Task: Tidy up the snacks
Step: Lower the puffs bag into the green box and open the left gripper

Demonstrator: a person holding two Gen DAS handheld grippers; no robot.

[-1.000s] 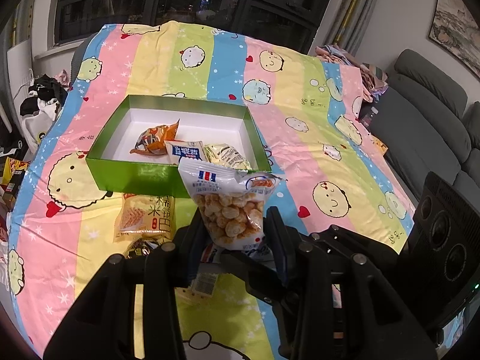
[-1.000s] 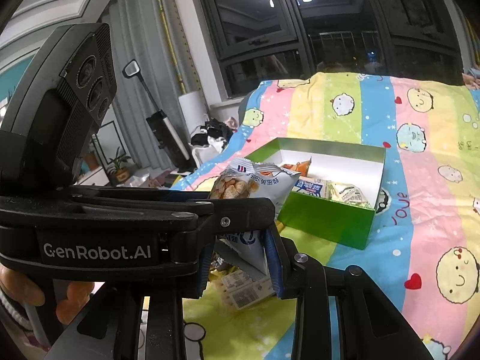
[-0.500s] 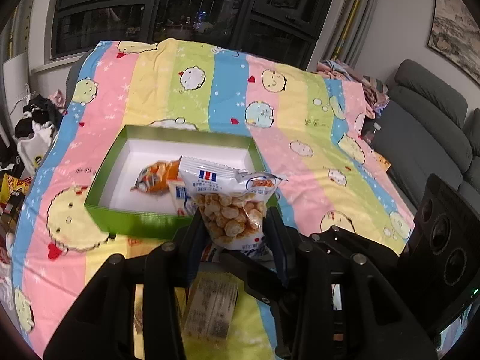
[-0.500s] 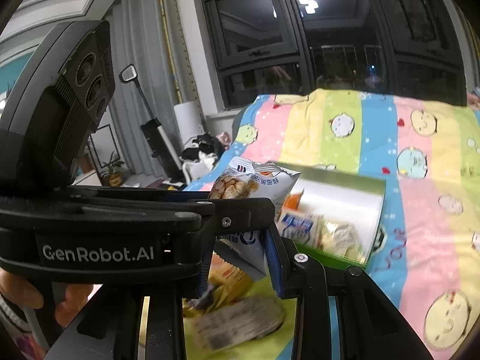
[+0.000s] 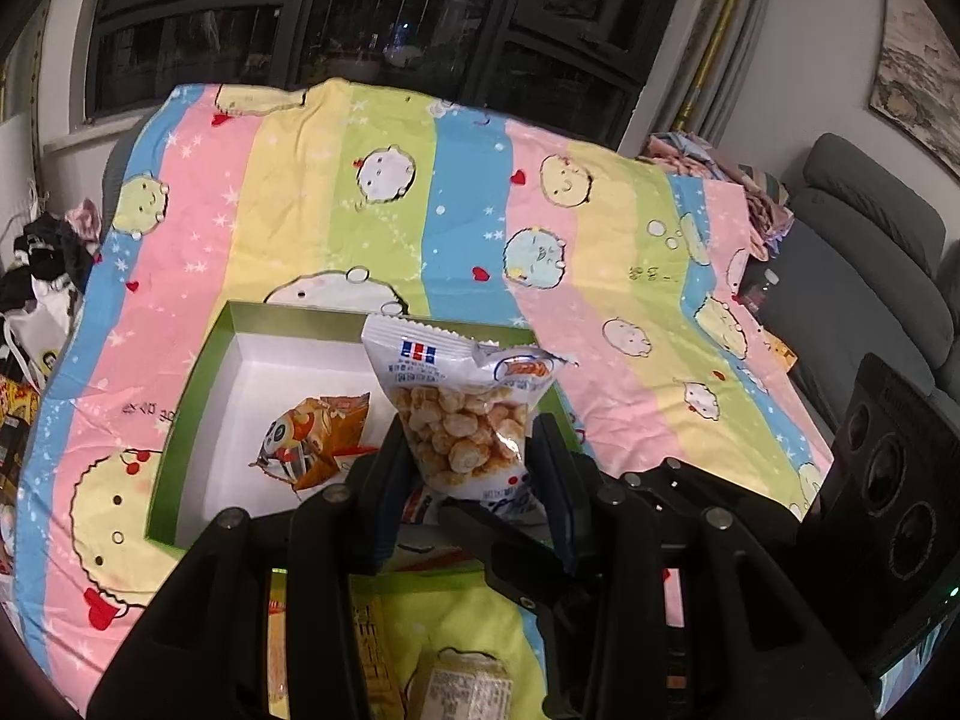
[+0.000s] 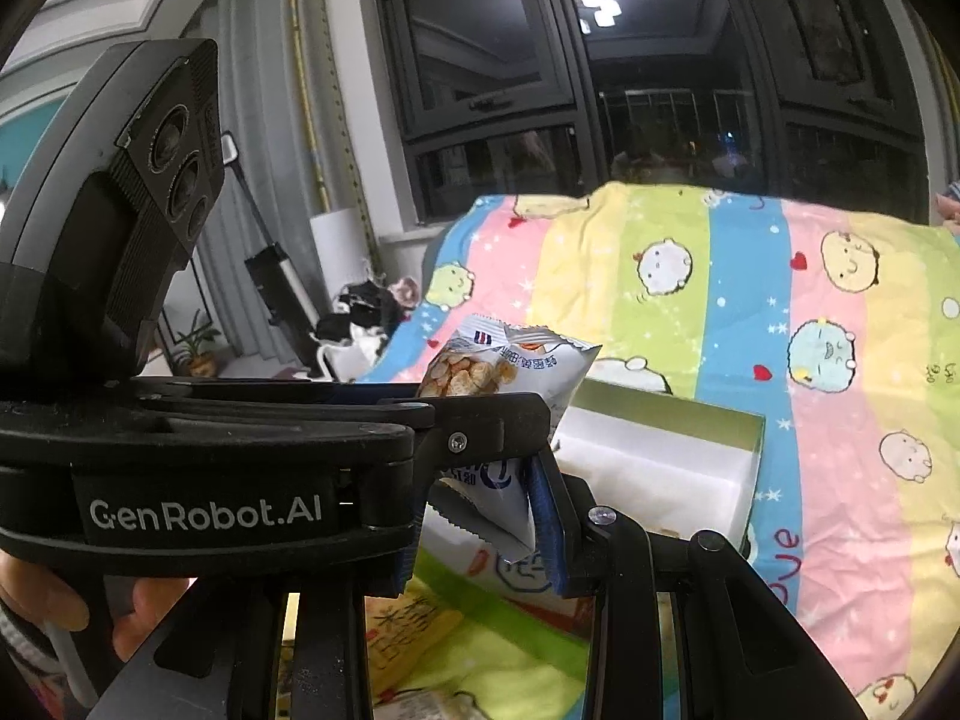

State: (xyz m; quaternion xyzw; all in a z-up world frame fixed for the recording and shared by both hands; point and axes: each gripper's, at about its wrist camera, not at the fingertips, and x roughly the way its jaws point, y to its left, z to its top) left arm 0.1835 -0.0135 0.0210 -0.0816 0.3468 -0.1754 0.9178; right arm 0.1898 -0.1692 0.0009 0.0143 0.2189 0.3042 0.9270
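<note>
Snack bag [image 5: 462, 414] of puffed pieces is held upright over the near part of the green box [image 5: 198, 372], pinched by the left gripper [image 5: 471, 462]. Orange packet [image 5: 315, 438] lies inside the box, which rests on the striped blanket [image 5: 600, 228]. Right gripper [image 6: 480, 531]: fingers partly hidden behind the left one, spread or pressed together cannot be told.
</note>
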